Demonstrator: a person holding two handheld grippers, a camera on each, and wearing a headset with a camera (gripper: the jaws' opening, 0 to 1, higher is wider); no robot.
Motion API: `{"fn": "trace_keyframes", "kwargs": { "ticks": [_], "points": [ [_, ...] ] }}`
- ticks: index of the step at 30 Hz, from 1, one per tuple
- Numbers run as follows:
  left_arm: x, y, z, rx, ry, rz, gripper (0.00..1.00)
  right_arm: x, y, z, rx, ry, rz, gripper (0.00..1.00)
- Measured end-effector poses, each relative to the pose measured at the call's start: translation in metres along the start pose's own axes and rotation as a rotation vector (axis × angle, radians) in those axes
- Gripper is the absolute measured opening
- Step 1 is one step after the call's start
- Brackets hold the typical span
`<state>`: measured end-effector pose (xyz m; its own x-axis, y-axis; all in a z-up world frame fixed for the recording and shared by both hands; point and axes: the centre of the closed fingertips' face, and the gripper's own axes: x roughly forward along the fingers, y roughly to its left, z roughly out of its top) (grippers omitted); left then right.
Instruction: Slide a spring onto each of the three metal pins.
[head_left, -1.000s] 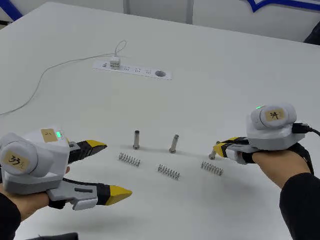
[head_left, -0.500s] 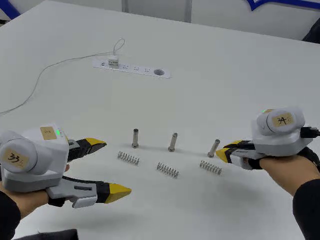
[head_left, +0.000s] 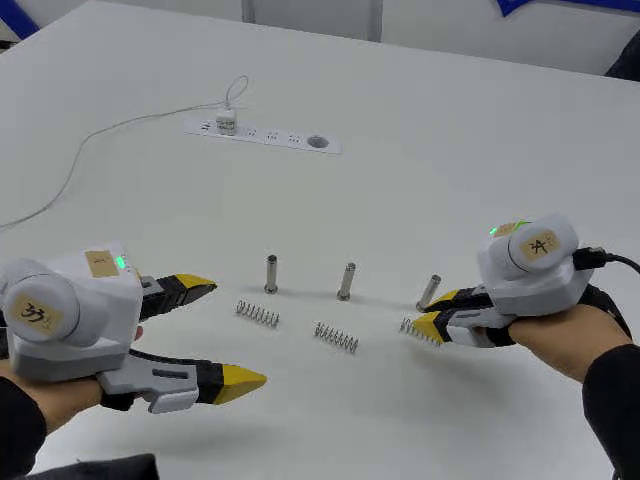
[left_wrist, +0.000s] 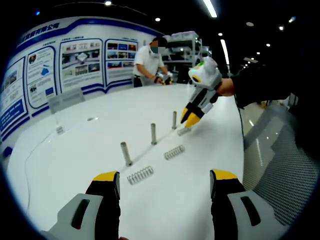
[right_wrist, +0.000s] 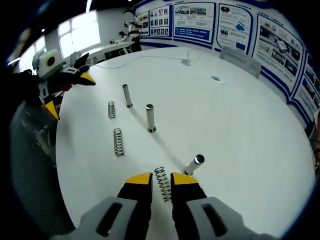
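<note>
Jaws of the right gripper (right_wrist: 161, 176) are held narrowly parted on either side of the near end of the right spring (right_wrist: 164, 191), which lies flat on the white table (head_left: 450, 150) just beside the right pin (right_wrist: 193, 165). Those of the left gripper (left_wrist: 162, 176) are spread wide and empty, near the left spring (left_wrist: 140, 175). The middle spring (head_left: 336, 338) is seen lying near the middle pin (head_left: 346, 281)

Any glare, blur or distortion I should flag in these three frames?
Head view: even light, sharp, soft shadow under the left gripper. Left gripper view: fisheye bows the table edge; ceiling lights blown out. Right gripper view: windows flare upper left; the spring between the jaws is sharp.
</note>
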<state>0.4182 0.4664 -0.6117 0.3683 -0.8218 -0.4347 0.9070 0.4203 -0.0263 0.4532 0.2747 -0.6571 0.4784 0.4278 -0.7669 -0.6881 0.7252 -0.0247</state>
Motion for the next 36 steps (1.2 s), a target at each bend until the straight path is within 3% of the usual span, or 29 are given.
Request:
{"fn": "trace_keyframes", "kwargs": {
  "ticks": [12,25,31,36],
  "points": [
    [0.0,-0.001,-0.001,-0.002,0.007,-0.003,0.75,0.018,0.001,-0.001,-0.152,0.111,0.053,0.14],
    [0.001,-0.002,-0.003,-0.001,0.012,-0.007,0.74,0.028,0.006,-0.007,-0.249,0.233,0.124,0.12],
    [0.0,-0.002,-0.001,0.0,0.009,-0.006,0.74,0.03,0.008,-0.012,-0.252,0.259,0.138,0.12],
    [0.0,-0.003,0.001,-0.002,0.003,-0.007,0.74,0.027,0.01,-0.006,-0.198,0.21,0.134,0.12]
  ]
}}
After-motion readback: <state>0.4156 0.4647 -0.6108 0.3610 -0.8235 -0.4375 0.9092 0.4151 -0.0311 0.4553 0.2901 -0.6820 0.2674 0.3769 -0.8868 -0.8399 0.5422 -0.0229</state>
